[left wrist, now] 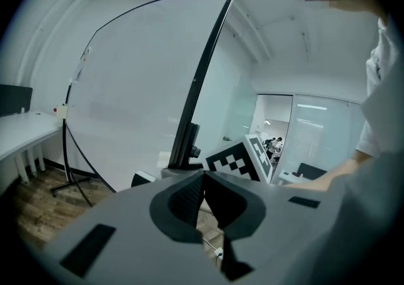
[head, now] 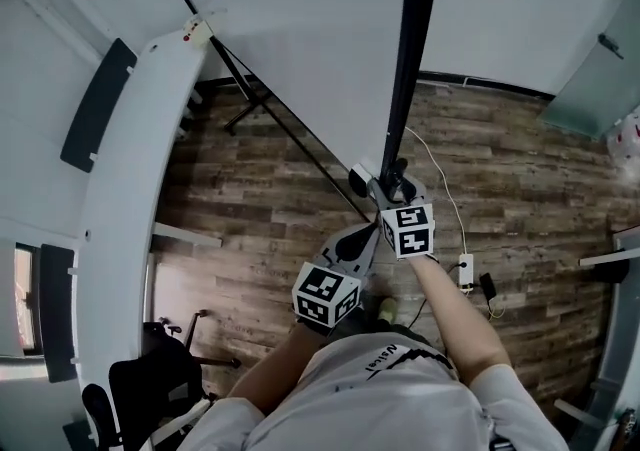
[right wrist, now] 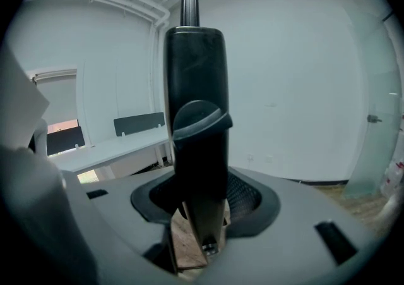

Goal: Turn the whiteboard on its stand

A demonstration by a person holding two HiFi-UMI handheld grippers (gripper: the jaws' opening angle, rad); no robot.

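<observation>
"Which step is this, would you say?"

"The grip that comes ahead of the swing, I'd guess. The right gripper (head: 393,179) has its jaws clamped on the black side rail (right wrist: 196,88) of the whiteboard (head: 300,29), low down, near what looks like a locking knob (right wrist: 197,119)."

"And the other one?"

"The left gripper (left wrist: 203,179) hangs just beside it, nearer the person. Its pads are pressed together with nothing between them, so it is only along for the ride."

"Where does the board stand?"

"Upright on the wood floor (head: 520,169), in front of the person, its near edge towards them and the white face running off to the left, towards the long desk (head: 130,189). One stand leg (left wrist: 68,179) shows at the far end."

"What does the next move need?"

"A steady sideways push or pull on that rail, I reckon, so the panel pivots instead of the whole stand dragging. There is also a power strip (head: 465,270) with its cable close to the person's feet, worth watching. I can't tell whether the knob is loose."
</observation>
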